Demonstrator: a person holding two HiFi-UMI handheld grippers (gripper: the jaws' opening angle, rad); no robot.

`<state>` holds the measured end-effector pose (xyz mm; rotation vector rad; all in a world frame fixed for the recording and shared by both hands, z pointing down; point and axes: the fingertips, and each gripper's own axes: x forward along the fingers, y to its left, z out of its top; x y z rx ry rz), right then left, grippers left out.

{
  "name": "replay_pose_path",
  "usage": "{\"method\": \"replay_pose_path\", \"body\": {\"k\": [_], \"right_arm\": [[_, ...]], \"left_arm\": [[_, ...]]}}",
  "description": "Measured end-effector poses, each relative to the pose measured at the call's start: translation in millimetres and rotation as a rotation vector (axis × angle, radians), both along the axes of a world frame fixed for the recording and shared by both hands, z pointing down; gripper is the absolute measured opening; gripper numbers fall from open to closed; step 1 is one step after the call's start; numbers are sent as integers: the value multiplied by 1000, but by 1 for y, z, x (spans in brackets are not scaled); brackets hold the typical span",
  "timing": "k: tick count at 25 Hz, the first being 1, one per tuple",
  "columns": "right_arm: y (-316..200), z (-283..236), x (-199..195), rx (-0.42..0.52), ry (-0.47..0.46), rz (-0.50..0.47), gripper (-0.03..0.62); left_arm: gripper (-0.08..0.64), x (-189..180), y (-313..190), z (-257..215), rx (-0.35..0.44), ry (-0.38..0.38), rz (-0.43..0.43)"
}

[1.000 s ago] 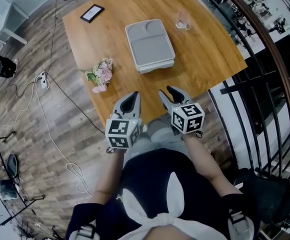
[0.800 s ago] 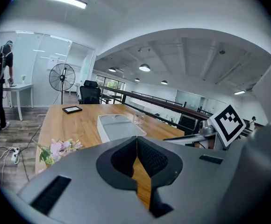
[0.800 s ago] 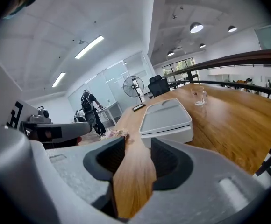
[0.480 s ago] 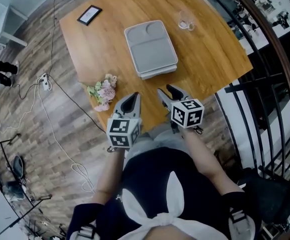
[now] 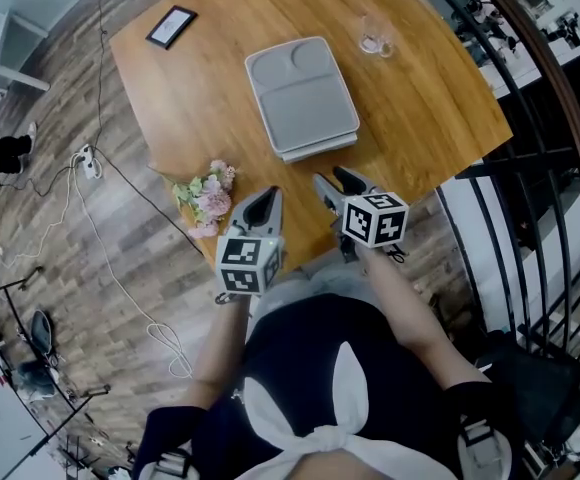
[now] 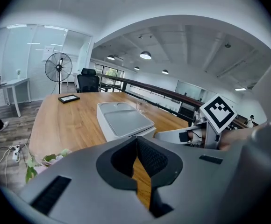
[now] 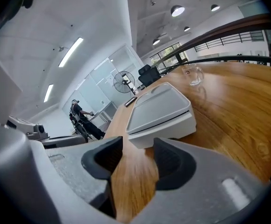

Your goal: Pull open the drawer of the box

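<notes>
A flat pale-grey box (image 5: 302, 96) lies in the middle of the wooden table (image 5: 210, 88), with its drawer front (image 7: 166, 127) facing me. Both grippers hover over the table's near edge, short of the box and not touching it. My left gripper (image 5: 267, 198) is shut with its pads together and nothing between them (image 6: 136, 143). To its right, my right gripper (image 5: 333, 178) points at the box (image 7: 161, 111), and its jaws are opening with only bare table seen between them (image 7: 138, 146). The box (image 6: 126, 122) also shows beyond the left jaws.
A small bunch of pink flowers (image 5: 205, 193) lies at the table's near left edge beside the left gripper. A clear glass (image 5: 374, 38) stands beyond the box, and a black frame (image 5: 171, 25) lies at the far left corner. A dark railing (image 5: 530, 168) runs along the right. Cables (image 5: 90, 168) trail over the floor.
The right gripper's jaws have spread wider. Both grippers stay at the near table edge while the view has shifted slightly over the table.
</notes>
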<state>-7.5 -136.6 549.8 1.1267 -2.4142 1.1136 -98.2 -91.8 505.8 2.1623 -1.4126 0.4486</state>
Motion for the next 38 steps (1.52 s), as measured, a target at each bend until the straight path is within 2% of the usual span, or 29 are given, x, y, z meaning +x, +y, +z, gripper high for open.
{"method": "replay_pose_path", "body": {"k": [5,12,19,29,38], "right_arm": [[-12,13,-5,-59,-37,17,229],[-27,24,-6,-102,-37,31,236],[-37,40,-8,-163,-95,61,248],[-49,64,-10,-267,-243,133,270],[-55,74,-9,-300,-373,150,275]], "left_arm": [[18,-3,-9,11,-26,-1,9],[18,-3,-22,24,-59,-6,25],[18,-2,-35,33,-71,-10,43],[18,-4,-44,46,-105,-8,64],[18,-4,-47,54,-124,-12,76]]}}
